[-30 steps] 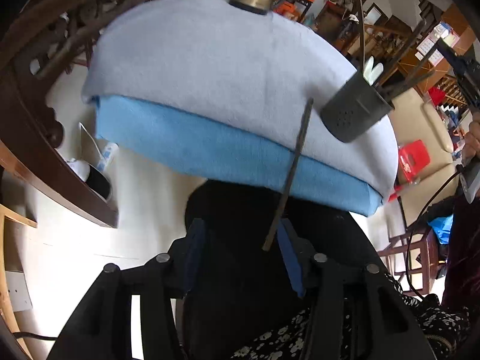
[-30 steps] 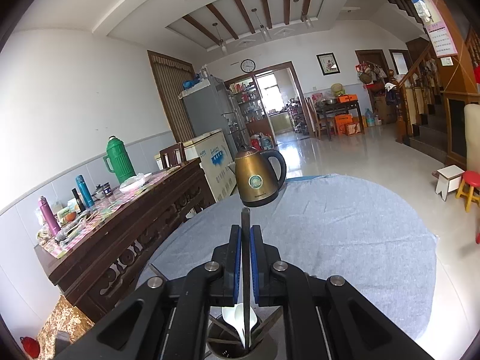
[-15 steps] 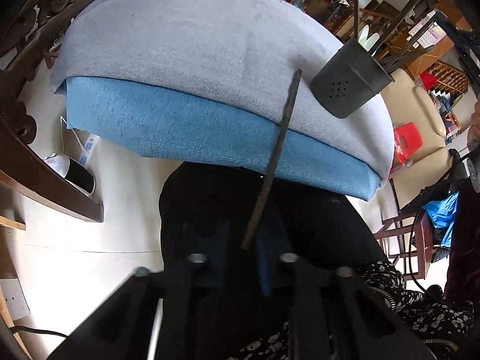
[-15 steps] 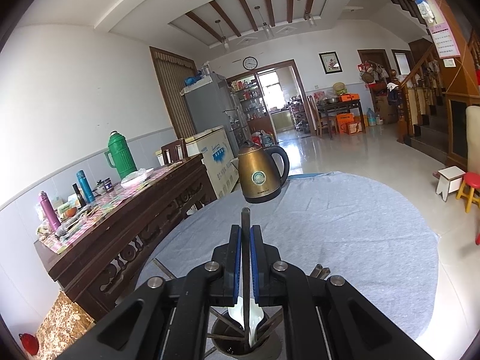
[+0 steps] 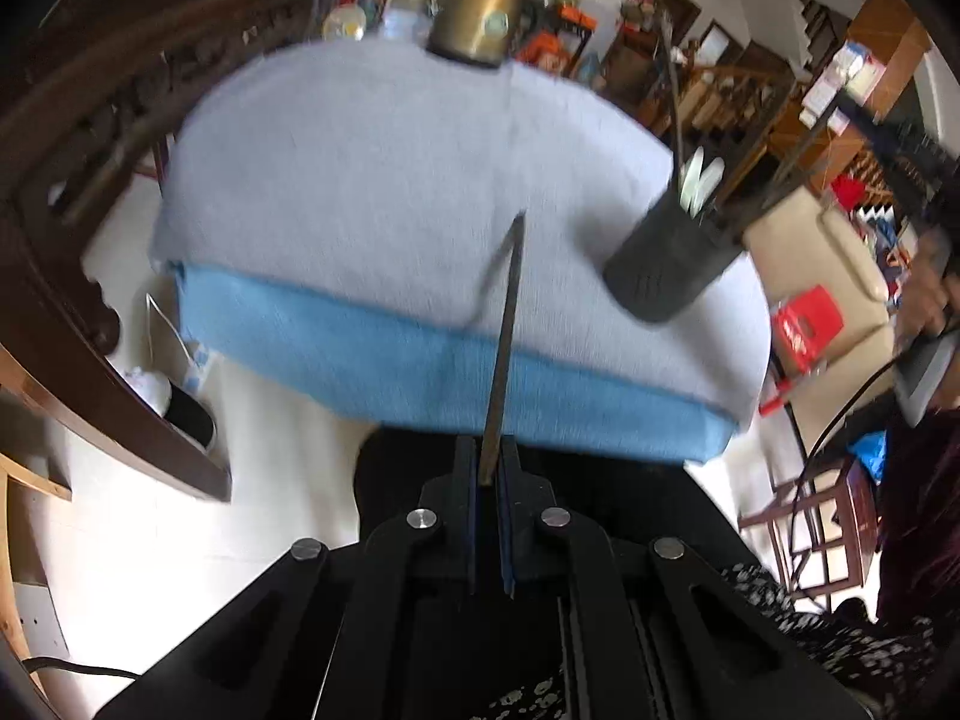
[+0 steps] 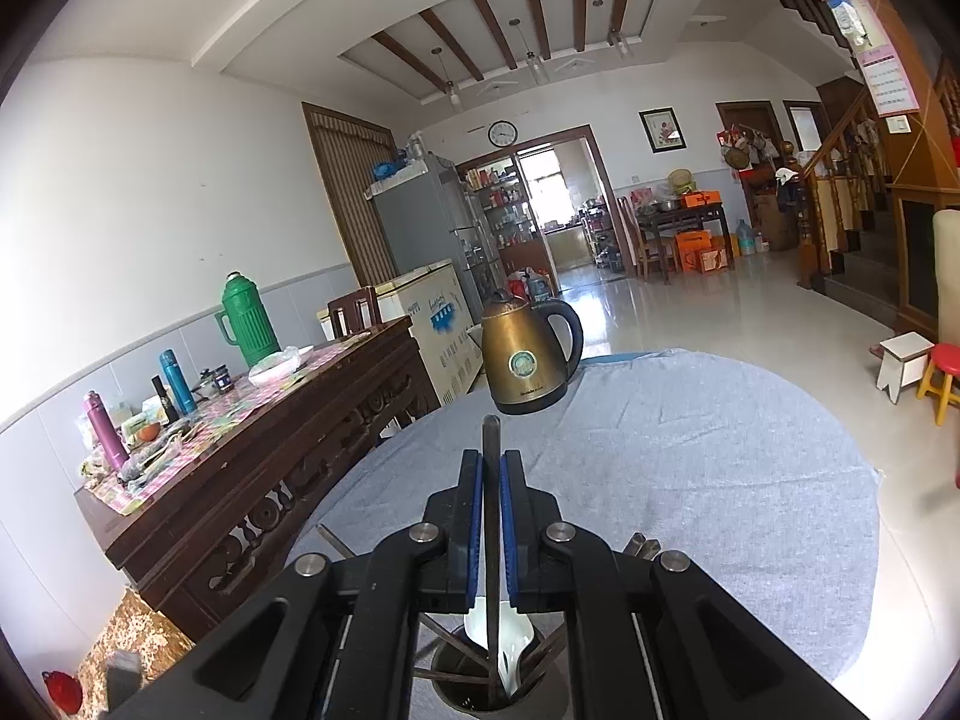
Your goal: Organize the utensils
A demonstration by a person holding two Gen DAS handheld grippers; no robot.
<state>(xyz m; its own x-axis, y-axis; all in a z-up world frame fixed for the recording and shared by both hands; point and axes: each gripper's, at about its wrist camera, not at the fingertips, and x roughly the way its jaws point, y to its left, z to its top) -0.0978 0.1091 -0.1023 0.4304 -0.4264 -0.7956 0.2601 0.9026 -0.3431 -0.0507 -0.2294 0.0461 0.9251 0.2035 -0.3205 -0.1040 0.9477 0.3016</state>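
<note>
While each gripper's jaws clamp one chopstick (image 5: 504, 354), the holder (image 5: 672, 258) stands upright on the bench (image 5: 372, 192), awaiting insertion.

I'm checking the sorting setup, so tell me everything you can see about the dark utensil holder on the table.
The utensil holder is a dark grey round cup, plastic by its look, with small holes in its side. It stands upright on the grey tablecloth near the table's edge. Dark chopsticks and a white spoon stick up out of it. The right gripper holds one chopstick whose lower end reaches down inside it.
</note>
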